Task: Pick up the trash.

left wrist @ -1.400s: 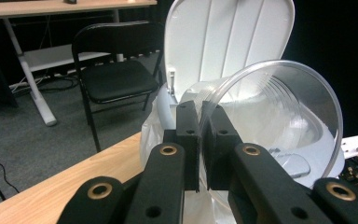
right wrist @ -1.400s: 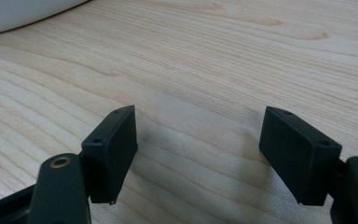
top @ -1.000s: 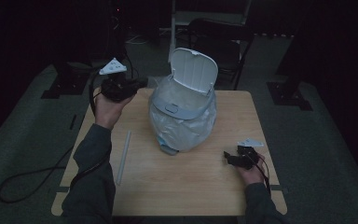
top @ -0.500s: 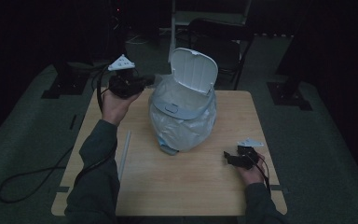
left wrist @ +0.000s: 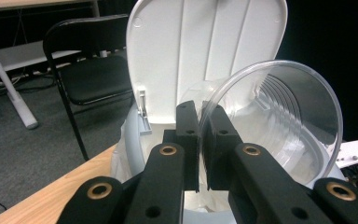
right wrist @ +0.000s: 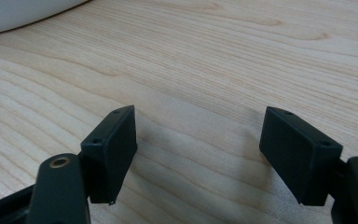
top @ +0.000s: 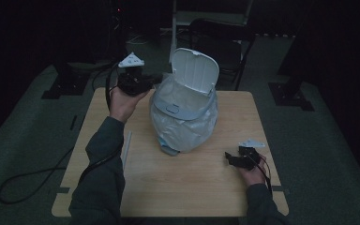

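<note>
A clear plastic cup (left wrist: 279, 126) is clamped by its rim between the nearly closed jaws of the left gripper (left wrist: 199, 135), its mouth turned toward the camera. In the high view the left gripper (top: 133, 80) is held raised at about ten o'clock from the white lidded bin (top: 183, 117), just beside its rim. The bin's lid (top: 195, 69) is stood open, and a translucent liner bag is draped over the body. The right gripper (top: 242, 158) is rested low over the wooden table (top: 187, 187) at about four o'clock from the bin, well apart from it, with its jaws spread wide and nothing between them.
</note>
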Demonstrator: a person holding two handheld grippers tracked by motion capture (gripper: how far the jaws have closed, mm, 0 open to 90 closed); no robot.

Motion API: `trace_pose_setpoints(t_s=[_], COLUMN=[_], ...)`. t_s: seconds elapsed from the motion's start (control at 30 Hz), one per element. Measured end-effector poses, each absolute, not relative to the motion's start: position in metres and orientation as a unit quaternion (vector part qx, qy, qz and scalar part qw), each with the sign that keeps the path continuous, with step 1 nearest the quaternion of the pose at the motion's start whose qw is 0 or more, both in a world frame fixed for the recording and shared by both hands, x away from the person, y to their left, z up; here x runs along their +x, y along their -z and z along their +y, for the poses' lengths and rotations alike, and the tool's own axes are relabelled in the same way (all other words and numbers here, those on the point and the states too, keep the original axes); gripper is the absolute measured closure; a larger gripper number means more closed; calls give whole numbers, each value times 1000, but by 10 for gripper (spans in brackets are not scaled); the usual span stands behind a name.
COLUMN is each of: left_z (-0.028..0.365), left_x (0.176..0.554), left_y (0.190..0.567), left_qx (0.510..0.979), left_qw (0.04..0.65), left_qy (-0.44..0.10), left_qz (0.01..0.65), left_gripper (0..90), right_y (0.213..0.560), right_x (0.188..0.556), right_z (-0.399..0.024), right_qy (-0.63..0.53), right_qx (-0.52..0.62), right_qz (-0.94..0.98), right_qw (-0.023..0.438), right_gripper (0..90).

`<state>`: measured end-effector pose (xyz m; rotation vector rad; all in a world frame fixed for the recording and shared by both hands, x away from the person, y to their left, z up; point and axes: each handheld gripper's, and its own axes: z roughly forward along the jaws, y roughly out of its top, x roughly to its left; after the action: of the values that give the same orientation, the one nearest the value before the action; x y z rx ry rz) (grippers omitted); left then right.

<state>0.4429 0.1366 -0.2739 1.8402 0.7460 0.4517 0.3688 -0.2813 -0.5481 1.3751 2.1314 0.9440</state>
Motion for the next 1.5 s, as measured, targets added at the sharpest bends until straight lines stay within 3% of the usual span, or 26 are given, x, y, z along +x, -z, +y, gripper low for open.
trace_pose_setpoints(t_s=[1.07, 1.23, 1.5], left_z=[117, 116, 122], left_x=[460, 462, 460], left_y=[282, 286, 286], left_qx=[776, 781, 779], left_qw=[517, 513, 514], left_qy=[-172, -164, -163], left_qz=[317, 317, 319], left_gripper=[867, 777, 736], right_y=[548, 548, 548], right_x=[369, 369, 369], right_z=[-281, -281, -281], right_qy=[-341, -341, -341], right_qx=[496, 496, 496], right_qz=[769, 769, 769], right_qw=[216, 216, 216], right_gripper=[263, 263, 263])
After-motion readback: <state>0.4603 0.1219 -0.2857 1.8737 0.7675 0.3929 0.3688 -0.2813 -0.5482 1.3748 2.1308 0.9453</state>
